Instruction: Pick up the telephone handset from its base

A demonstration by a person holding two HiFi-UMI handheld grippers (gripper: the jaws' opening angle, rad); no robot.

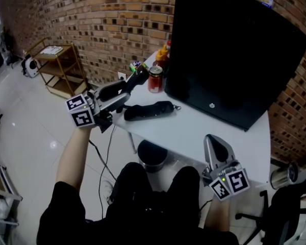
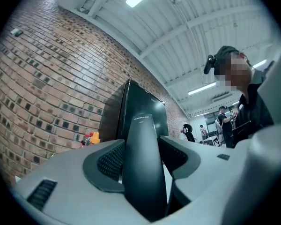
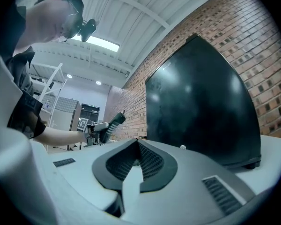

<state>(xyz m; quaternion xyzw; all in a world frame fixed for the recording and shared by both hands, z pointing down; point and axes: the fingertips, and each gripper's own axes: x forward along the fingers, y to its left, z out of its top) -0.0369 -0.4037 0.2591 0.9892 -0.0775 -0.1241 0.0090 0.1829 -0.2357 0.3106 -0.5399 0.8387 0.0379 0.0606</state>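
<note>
In the head view my left gripper (image 1: 118,98) is shut on the black telephone handset (image 1: 135,80), which it holds in the air off the table's left edge, tilted up. The black base (image 1: 149,110) lies on the white table (image 1: 194,131) just right of it, apart from the handset. The left gripper view shows the handset (image 2: 143,163) clamped between both pads, its tip pointing up. My right gripper (image 1: 214,141) hovers over the table's near edge, shut and holding nothing; its pads (image 3: 152,161) meet at the tip. The right gripper view shows the raised handset (image 3: 113,123) at far left.
A big black monitor (image 1: 234,55) fills the back of the table. A red can (image 1: 155,79) and sauce bottles (image 1: 163,55) stand at its left. A bin (image 1: 152,154) sits under the table, a wooden trolley (image 1: 61,68) by the brick wall, a chair (image 1: 290,208) at right.
</note>
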